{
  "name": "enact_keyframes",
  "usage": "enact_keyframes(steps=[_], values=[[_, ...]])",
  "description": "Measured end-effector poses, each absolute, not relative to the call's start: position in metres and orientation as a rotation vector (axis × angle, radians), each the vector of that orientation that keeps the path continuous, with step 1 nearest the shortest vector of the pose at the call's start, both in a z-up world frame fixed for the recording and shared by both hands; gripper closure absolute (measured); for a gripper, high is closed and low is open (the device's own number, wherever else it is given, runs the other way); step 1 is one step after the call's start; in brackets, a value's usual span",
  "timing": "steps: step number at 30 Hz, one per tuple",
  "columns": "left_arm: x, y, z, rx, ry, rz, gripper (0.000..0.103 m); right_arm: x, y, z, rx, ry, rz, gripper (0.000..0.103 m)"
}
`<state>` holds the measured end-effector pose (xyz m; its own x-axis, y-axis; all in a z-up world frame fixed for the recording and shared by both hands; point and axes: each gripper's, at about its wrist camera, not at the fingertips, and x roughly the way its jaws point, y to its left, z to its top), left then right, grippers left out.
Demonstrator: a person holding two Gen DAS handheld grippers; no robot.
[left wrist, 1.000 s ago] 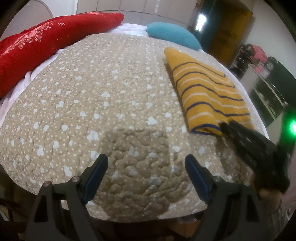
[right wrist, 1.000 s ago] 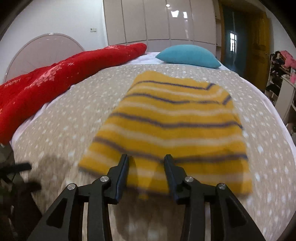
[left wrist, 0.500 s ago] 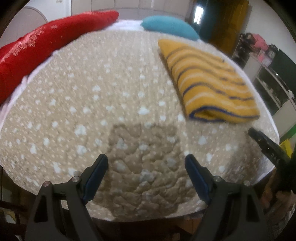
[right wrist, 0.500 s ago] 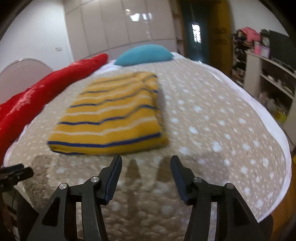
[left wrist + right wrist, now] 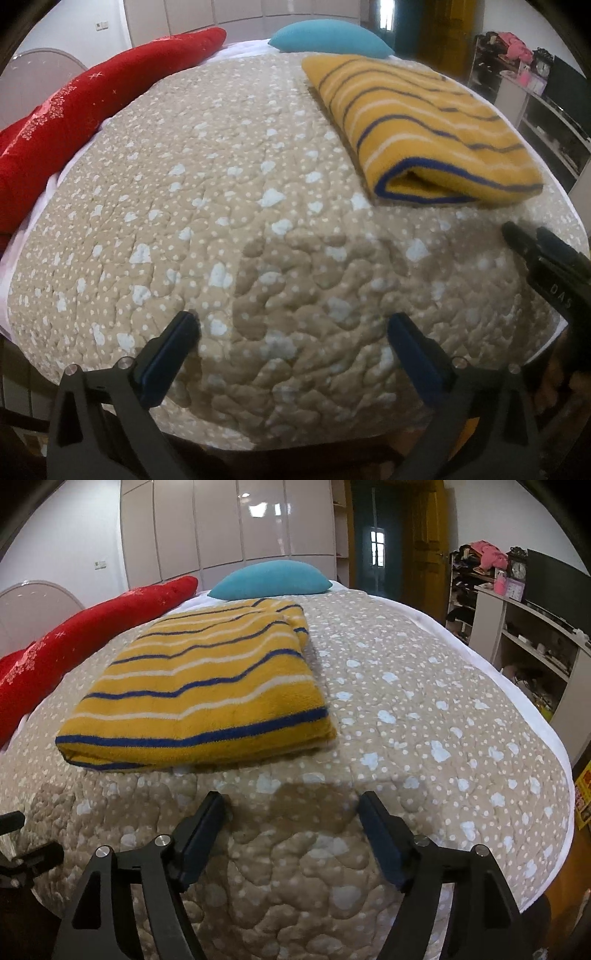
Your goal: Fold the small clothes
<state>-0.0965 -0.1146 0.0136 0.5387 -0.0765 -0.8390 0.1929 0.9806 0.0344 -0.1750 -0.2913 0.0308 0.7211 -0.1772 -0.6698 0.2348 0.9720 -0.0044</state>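
The red bolster runs off the left edge in both views, its near end unseen. The folded striped garment hides the layers inside its fold, and its far end partly covers the base of the blue pillow. In the left wrist view the right gripper is cut by the right edge and blurred. Items on the shelves at right are too small to identify

Folded yellow blue-striped garment flat on quilt
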Motion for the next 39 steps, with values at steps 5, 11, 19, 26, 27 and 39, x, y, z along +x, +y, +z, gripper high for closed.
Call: enact_keyframes(steps=[5,11,19,26,27,39], values=[[-0.098,-0.115,0.014,0.132,0.992,-0.149,0.000,-0.175,-0.286,0.027,0.044,0.715,-0.250,0.021],[-0.100,-0.117,0.014,0.137,0.990,-0.136,0.000,-0.178,-0.284,0.025,0.029,0.687,-0.259,0.019],[-0.100,-0.117,0.013,0.132,0.984,-0.128,0.000,-0.182,-0.277,0.019,0.012,0.657,-0.274,0.017],[-0.101,-0.116,0.012,0.129,0.981,-0.126,0.000,-0.185,-0.275,0.018,0.020,0.645,-0.274,0.016],[-0.101,-0.116,0.012,0.130,0.980,-0.126,0.000,-0.185,-0.275,0.018,0.021,0.644,-0.273,0.015],[-0.101,-0.116,0.013,0.131,0.980,-0.128,0.000,-0.186,-0.271,0.018,0.004,0.635,-0.284,0.014]])
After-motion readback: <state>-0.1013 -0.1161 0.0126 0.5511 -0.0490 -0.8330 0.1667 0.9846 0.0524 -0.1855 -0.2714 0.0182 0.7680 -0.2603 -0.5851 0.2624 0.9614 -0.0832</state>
